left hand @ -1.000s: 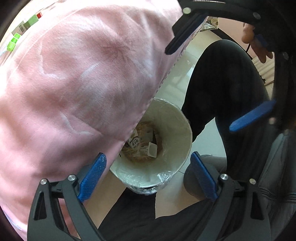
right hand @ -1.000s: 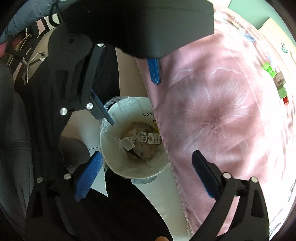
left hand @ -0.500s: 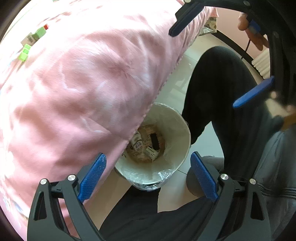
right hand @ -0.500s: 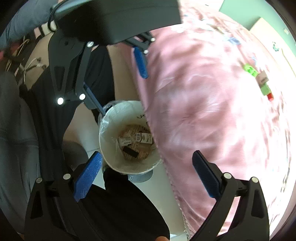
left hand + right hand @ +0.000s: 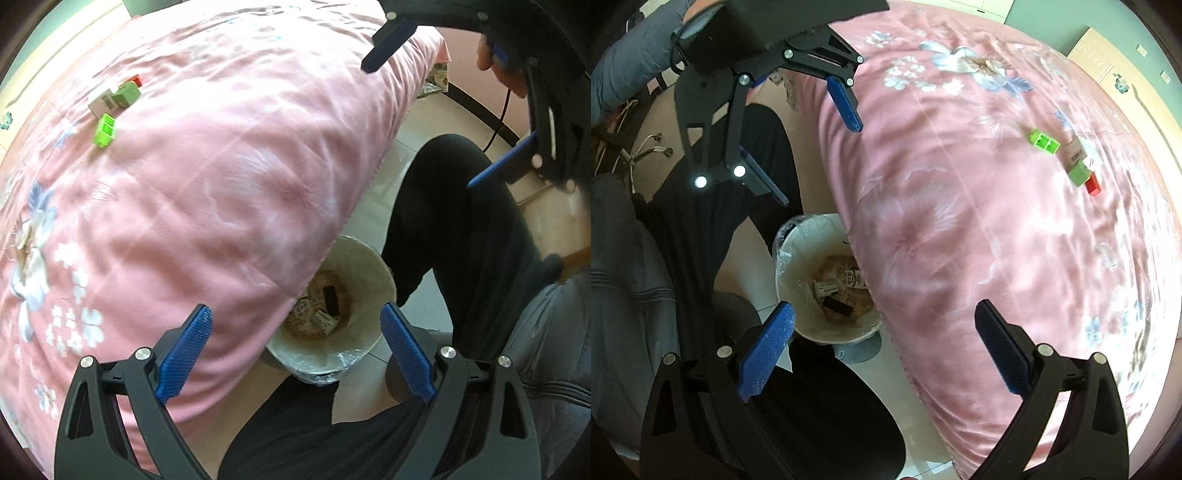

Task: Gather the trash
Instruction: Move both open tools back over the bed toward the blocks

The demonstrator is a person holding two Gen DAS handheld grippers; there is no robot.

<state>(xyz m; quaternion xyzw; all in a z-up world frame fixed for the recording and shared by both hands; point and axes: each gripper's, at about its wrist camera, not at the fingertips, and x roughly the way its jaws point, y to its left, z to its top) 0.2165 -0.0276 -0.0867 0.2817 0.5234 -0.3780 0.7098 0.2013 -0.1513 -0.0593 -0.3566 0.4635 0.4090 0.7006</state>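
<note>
A white lined trash bin [image 5: 382, 275] [image 5: 783, 273] stands on the floor against the pink bed, holding paper wrappers and a black piece [image 5: 331, 300] [image 5: 837, 305]. My left gripper [image 5: 295, 350] [image 5: 805, 144] hovers above the bin, open and empty. My right gripper [image 5: 882, 350] [image 5: 443, 107] is also open and empty, above the bin's other side. On the bed lie small green boxes [image 5: 105, 129] [image 5: 1043, 140], a white-brown carton [image 5: 101, 103] [image 5: 1075, 147] and a red piece [image 5: 1093, 184].
A pink floral bedspread [image 5: 207, 192] [image 5: 960, 240] overhangs part of the bin. A person's legs in black trousers [image 5: 454, 229] [image 5: 701, 229] stand beside the bin on the tiled floor. A grey padded sleeve [image 5: 546, 332] sits close by. Cables [image 5: 650, 147] lie on the floor.
A black piece now lies in the bin on the wrappers. Both grippers have risen and drawn back from the bin, so more of the bed and its boxes shows.
</note>
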